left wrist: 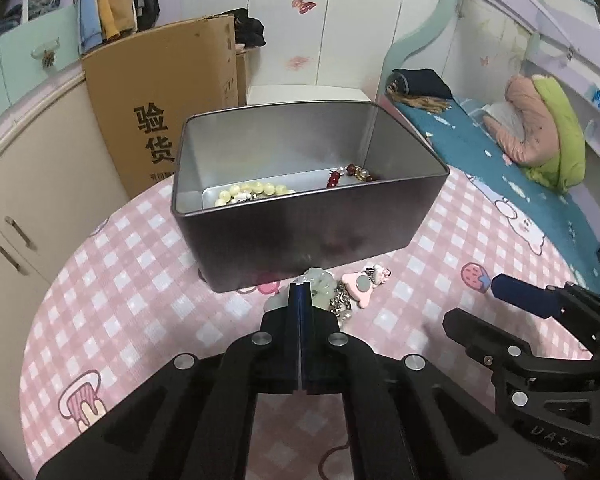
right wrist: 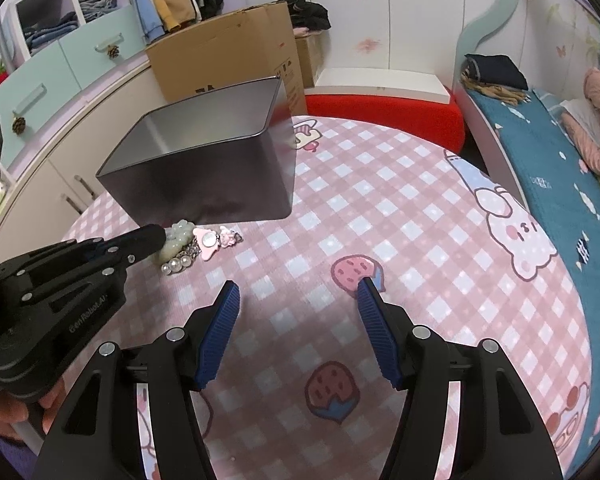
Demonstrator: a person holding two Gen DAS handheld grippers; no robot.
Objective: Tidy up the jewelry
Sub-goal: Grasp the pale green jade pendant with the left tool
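A dark metal tin (left wrist: 300, 240) (right wrist: 204, 184) stands open on the pink checked cloth. Inside it lie a yellow bead bracelet (left wrist: 252, 192) and red beads (left wrist: 352, 174). Just in front of the tin is a small heap: a pale green bracelet (left wrist: 324, 286) (right wrist: 178, 236), a pink charm (left wrist: 360, 286) (right wrist: 208, 240) and a pearl string (right wrist: 176, 266). My left gripper (left wrist: 302, 282) (right wrist: 162, 236) is shut, its tips pinching the pale green bracelet on the cloth. To the right of the heap, my right gripper (right wrist: 298, 286) stands open over bare cloth with nothing between its fingers.
A cardboard box (left wrist: 160, 100) and cupboards stand behind the table on the left. A bed with a blue cover (right wrist: 560, 168) runs along the right. A red cushion (right wrist: 380, 116) lies past the table's far edge. A hand (right wrist: 4, 408) holds the left gripper.
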